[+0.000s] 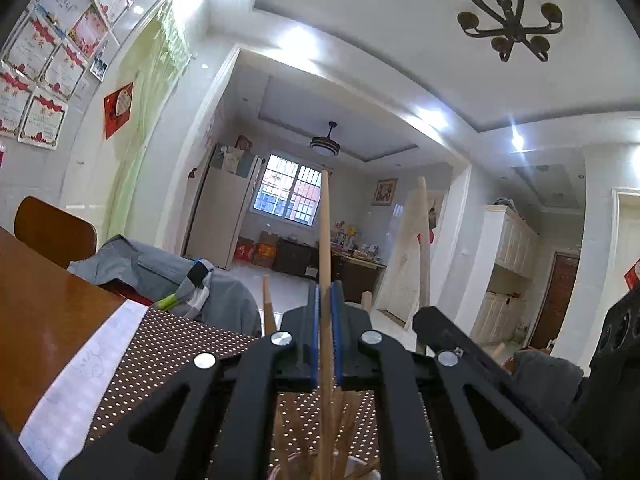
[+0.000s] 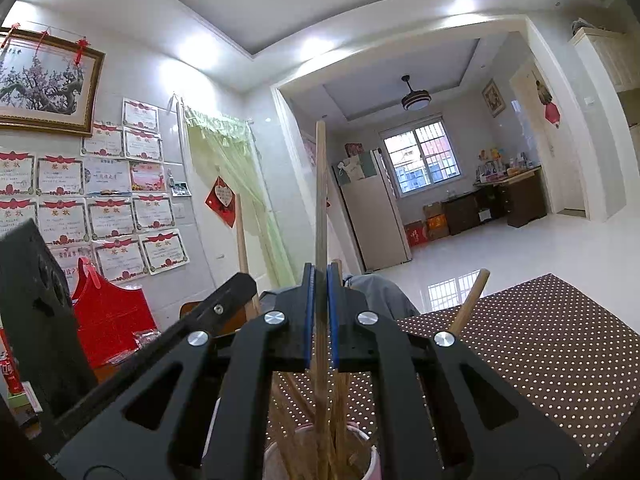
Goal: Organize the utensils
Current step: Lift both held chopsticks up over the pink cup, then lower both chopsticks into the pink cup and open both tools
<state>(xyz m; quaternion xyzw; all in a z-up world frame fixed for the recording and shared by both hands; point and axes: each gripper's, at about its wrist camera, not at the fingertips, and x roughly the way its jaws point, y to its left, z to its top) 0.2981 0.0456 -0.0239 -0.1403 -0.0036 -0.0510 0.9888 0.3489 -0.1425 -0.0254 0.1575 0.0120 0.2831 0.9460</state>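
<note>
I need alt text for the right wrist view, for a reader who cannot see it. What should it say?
The right gripper is shut on an upright wooden chopstick above a pink-rimmed cup that holds more chopsticks. The cup stands on a brown dotted mat; the left gripper enters from the left.

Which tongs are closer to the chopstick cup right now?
Neither clearly: the left tongs and the right tongs each sit just above the cup, and each is shut on an upright chopstick whose lower end reaches down into it.
</note>
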